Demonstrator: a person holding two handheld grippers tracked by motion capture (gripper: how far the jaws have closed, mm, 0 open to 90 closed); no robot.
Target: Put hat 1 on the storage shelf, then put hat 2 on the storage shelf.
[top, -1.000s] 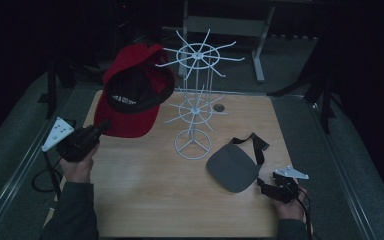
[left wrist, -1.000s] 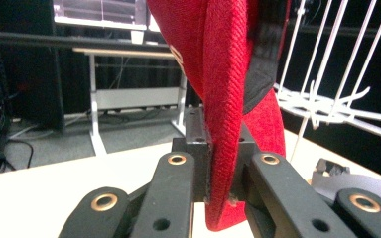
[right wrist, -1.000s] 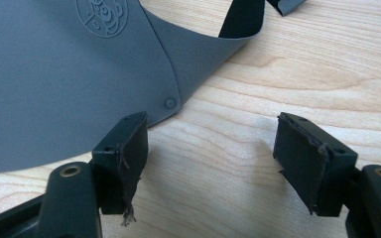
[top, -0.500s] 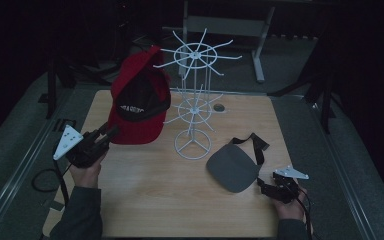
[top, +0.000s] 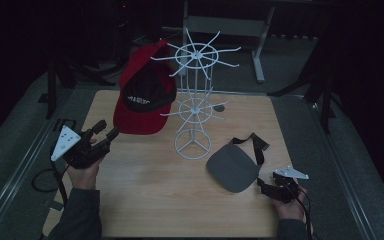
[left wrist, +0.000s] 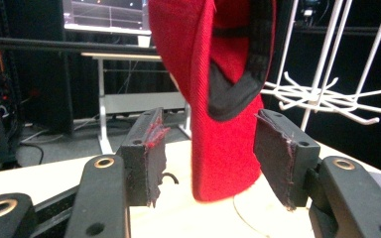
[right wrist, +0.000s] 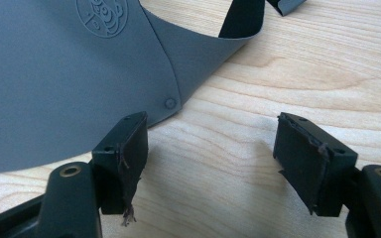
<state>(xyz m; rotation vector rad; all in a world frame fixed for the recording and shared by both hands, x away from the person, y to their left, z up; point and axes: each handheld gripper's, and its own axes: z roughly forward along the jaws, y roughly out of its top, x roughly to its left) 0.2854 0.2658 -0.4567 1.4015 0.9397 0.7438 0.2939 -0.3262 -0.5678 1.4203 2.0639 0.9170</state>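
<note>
High view: the red cap (top: 144,100) hangs on the white wire rack (top: 194,100); the left gripper (top: 105,134), just below its brim, has just been opening. Left gripper view: jaws spread, brim between them, untouched. Right gripper view: the right gripper (right wrist: 211,153) stands spread over the table (right wrist: 287,74) beside the grey visor (right wrist: 69,74).

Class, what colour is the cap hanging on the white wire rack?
Red cap with black lining, clearest in the left gripper view.

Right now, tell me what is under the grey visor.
The grey visor lies flat on the wooden table, its black strap looping out behind it. The wood directly beneath is covered, so anything there cannot be seen.
</note>
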